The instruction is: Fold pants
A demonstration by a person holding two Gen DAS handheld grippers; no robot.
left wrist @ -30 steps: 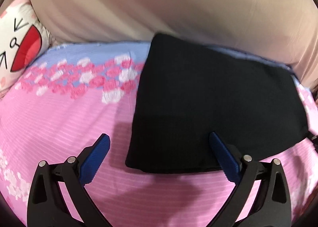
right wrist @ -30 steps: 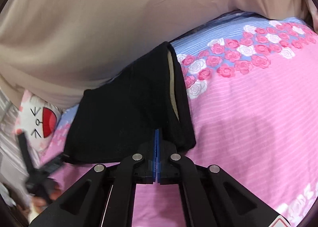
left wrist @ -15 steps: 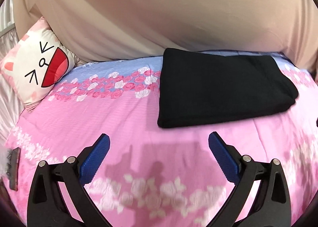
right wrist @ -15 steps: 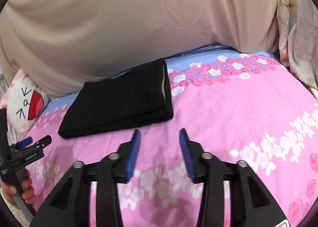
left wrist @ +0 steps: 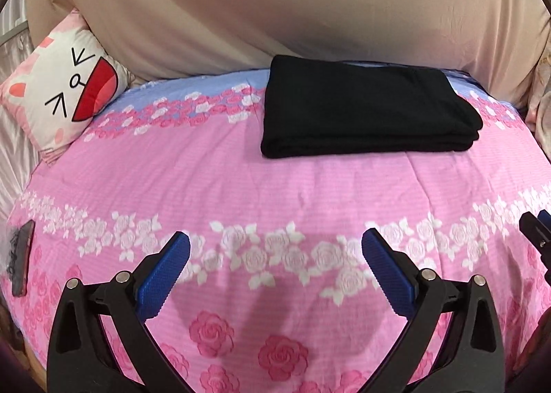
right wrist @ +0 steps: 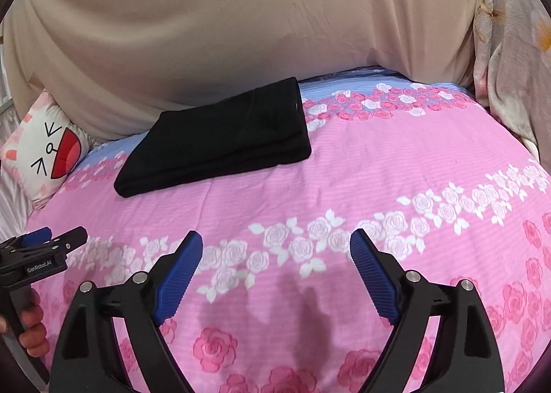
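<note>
Nearest, left gripper (left wrist: 275,257) and right gripper (right wrist: 276,253) hang with jaws spread, empty, above the pink bedspread (left wrist: 241,186). Farther back, the black pants (left wrist: 365,114) lie folded by the headboard: likely soft, light, limp; grasp at the stacked corners.

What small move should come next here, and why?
Probably none beyond resting both grippers. The pants lie as a flat folded stack on the bedspread, touching neither tool, and the left gripper and right gripper are both open and empty, well short of them.
</note>
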